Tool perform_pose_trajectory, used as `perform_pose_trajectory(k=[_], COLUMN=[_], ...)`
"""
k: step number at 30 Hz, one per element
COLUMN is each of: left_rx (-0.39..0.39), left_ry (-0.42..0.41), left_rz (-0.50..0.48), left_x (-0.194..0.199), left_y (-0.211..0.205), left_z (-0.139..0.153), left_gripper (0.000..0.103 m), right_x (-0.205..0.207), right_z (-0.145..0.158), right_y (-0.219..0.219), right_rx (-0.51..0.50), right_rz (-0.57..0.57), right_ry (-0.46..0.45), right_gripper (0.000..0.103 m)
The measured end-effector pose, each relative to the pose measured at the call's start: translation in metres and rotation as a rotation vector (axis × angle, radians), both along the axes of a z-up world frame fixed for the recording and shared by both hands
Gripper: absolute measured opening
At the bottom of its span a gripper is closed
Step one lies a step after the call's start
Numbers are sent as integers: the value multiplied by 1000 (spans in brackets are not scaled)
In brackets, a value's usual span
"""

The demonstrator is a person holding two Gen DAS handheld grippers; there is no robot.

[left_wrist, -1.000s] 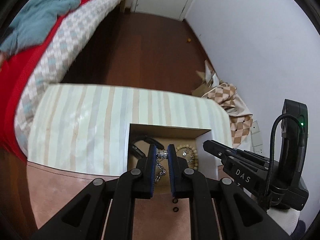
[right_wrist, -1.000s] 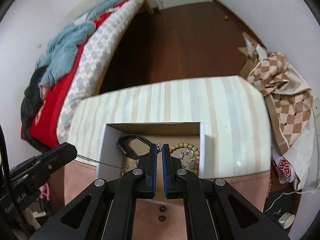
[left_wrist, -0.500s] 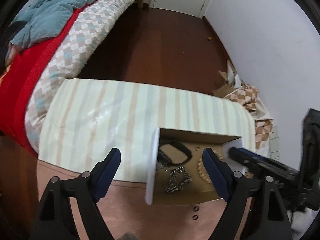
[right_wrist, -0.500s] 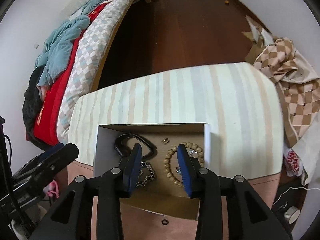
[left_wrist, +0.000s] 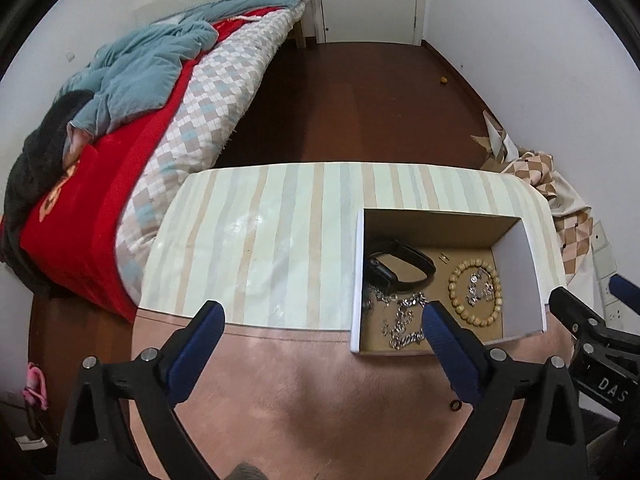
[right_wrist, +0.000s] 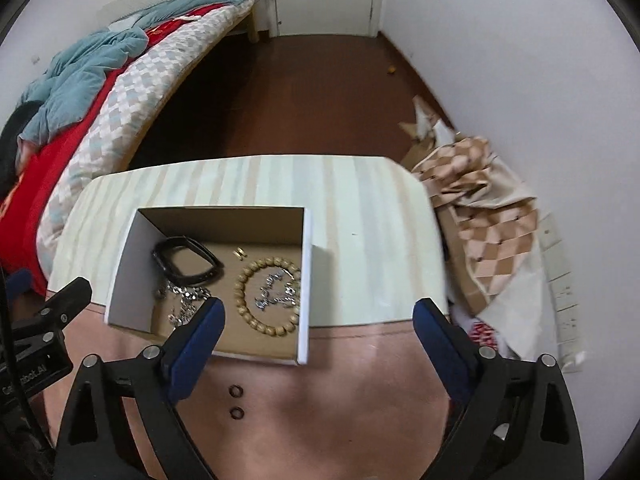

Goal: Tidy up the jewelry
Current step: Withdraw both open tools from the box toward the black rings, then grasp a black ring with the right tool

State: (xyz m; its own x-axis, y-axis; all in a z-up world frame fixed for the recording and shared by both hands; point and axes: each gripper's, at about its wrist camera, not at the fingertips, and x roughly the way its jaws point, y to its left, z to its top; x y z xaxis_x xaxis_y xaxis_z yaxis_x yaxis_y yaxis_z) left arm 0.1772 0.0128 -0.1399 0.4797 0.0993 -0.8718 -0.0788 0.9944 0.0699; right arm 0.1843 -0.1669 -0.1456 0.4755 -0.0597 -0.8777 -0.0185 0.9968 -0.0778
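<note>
Both tools, the left tool (left_wrist: 322, 322) and the right tool (right_wrist: 318, 316), hang spread wide and hold nothing above the box's (right_wrist: 306, 280) near edge. Inside the box the chain (left_wrist: 402, 322) touches the watch band (left_wrist: 400, 270), beside the bead bracelet (right_wrist: 268, 296); I judge that a grab could snag both.

One box (right_wrist: 308, 280) holds one watch (right_wrist: 188, 260), one bead bracelet (right_wrist: 244, 296), two chains (right_wrist: 184, 304); two rings (right_wrist: 236, 400) outside.

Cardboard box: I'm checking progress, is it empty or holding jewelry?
Holding jewelry: the cardboard box contains a bead bracelet, a black band and a silver chain.
</note>
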Motion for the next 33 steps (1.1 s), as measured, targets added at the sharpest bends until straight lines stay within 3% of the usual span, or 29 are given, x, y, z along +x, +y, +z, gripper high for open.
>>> perform_pose_trajectory(k=[14,19,22,28,33], left_rx=[-68,-62,-26,59,104], left_ry=[-119,-111,-44,116,212], left_rz=[-28,-7,28,75,88], left_x=[-40,-48,-50,-57,-60], left_y=[-12,-9,-3,12,22], left_z=[64,62,37,-42,-91], left_gripper=[101,101,101,101,101], right_x=[-53,-65,-70,-75,-77], right_z=[68,76,56,-24,-84], right_y=[-6,-10,-11,-4,9], right_rx=[-20,38,85,143,159], right_rz=[-52,-59,-51,-24,-1], right_ry=[-147,-147,-101,27,92], right_gripper=[100,100,100,99,71])
